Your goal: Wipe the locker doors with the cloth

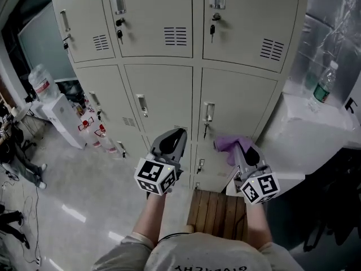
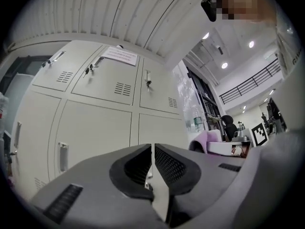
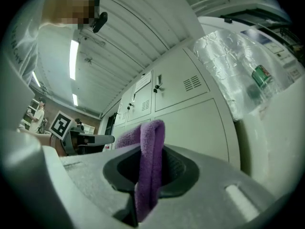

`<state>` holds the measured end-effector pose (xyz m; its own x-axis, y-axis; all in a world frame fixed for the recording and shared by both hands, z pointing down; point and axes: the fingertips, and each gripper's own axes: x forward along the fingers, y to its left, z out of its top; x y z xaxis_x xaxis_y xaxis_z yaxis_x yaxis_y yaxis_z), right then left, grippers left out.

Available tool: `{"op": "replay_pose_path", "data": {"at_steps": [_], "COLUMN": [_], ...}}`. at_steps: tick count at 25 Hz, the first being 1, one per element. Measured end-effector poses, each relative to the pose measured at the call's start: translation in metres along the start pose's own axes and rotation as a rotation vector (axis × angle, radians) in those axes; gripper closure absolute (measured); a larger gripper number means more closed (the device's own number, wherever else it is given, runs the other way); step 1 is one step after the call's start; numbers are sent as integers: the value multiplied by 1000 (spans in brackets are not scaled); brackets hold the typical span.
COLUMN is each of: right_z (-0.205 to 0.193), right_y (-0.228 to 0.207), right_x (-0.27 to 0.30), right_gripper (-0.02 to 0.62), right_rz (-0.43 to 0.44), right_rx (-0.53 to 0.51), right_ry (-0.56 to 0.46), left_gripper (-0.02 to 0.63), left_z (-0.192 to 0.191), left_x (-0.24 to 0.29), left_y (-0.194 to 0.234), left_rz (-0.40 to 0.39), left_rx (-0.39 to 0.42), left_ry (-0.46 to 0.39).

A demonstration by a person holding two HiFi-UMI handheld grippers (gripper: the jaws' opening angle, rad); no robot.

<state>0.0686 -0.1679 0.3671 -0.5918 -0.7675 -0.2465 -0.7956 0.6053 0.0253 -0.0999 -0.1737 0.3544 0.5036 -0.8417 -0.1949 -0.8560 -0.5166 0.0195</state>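
Observation:
A purple cloth (image 1: 228, 147) is pinched in my right gripper (image 1: 241, 148), folded over and sticking up between the jaws (image 3: 150, 166). It hangs a little in front of the lower right beige locker door (image 1: 234, 103). My left gripper (image 1: 172, 141) is shut with nothing in it, its jaws nearly touching (image 2: 152, 163). It points at the lower middle locker door (image 1: 161, 97). The bank of beige metal lockers (image 2: 95, 123) fills the view ahead, with handles, keys and vent slots. In the left gripper view the purple cloth (image 2: 209, 140) shows at the right.
A white appliance (image 1: 316, 134) under clear plastic stands right of the lockers, with a green-labelled water bottle (image 1: 322, 83) on top. A water dispenser (image 1: 59, 114) stands at the left. A wooden slatted platform (image 1: 217, 210) lies at my feet. A paper notice (image 2: 119, 56) is stuck on an upper door.

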Motion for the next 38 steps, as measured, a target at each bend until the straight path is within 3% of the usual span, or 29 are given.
{"op": "replay_pose_path", "data": {"at_steps": [5, 13, 21, 31, 38], "right_z": [57, 161, 258, 369, 440], "right_y": [-14, -37, -41, -22, -19], "right_x": [51, 110, 165, 206, 248], "right_gripper": [540, 540, 540, 539, 538], "right_rz": [10, 4, 37, 50, -32], "right_rx": [-77, -191, -293, -541, -759], "right_ry": [-113, -270, -367, -461, -438], "left_gripper": [588, 588, 588, 588, 588], "left_z": [59, 138, 200, 237, 249], "left_x": [42, 97, 133, 144, 146], "left_y": [18, 30, 43, 49, 56], "left_rz": [-67, -42, -11, 0, 4], "left_rx": [-6, 131, 179, 275, 308], "left_ry": [-96, -168, -218, -272, -296]}}
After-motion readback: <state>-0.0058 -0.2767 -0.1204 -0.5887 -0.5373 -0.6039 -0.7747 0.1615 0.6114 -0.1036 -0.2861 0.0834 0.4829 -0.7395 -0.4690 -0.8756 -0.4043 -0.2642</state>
